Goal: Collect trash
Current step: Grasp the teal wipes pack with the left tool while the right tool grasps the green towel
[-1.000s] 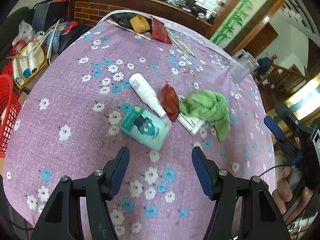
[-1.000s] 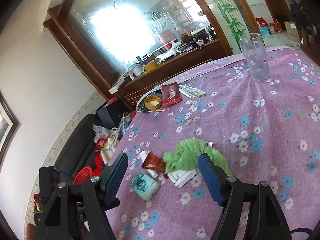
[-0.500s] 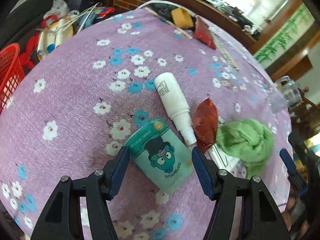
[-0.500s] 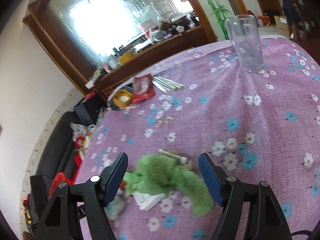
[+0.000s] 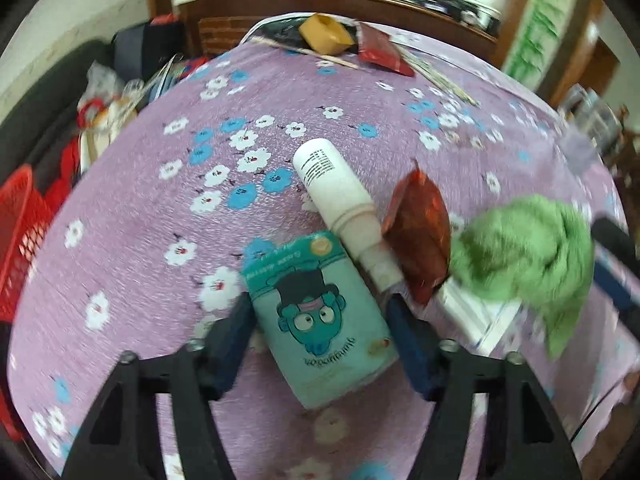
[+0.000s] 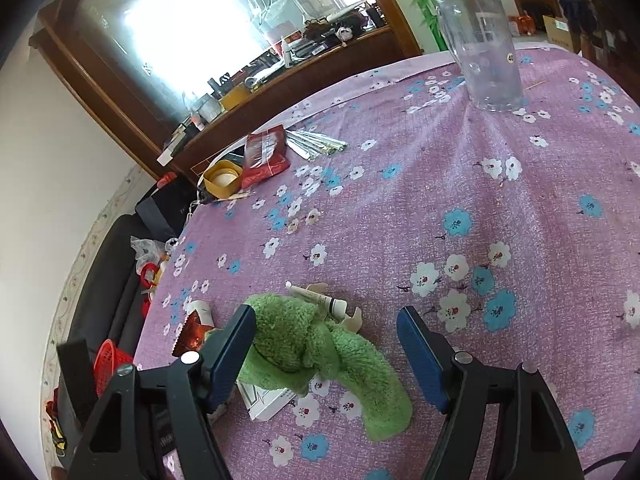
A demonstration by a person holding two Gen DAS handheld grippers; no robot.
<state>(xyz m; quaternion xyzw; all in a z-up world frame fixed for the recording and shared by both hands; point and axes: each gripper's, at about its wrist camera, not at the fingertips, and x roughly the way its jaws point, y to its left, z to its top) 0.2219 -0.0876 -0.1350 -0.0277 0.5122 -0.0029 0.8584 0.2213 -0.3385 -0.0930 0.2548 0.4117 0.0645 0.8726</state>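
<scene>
A teal tissue pack [image 5: 320, 316] with a cartoon face lies on the purple flowered tablecloth [image 5: 160, 208]. My left gripper [image 5: 322, 328] is open with a finger on either side of the pack, apart from it. Beyond it lie a white bottle [image 5: 340, 200] and a red-brown wrapper [image 5: 420, 228]. A green cloth [image 6: 316, 344] lies over a white box [image 6: 268, 400], with a small white tube [image 6: 316, 300] just behind. My right gripper [image 6: 326, 344] is open and straddles the cloth.
A clear glass [image 6: 484, 52] stands at the table's far right. A yellow tape roll [image 6: 222, 178], a red packet [image 6: 264, 156] and silver sticks [image 6: 316, 146] lie at the far edge. A red basket [image 5: 16, 236] sits off the table's left side.
Both grippers have moved forward and down. The left one now has the tissue pack between its fingers. The right one has closed in over the green cloth.
</scene>
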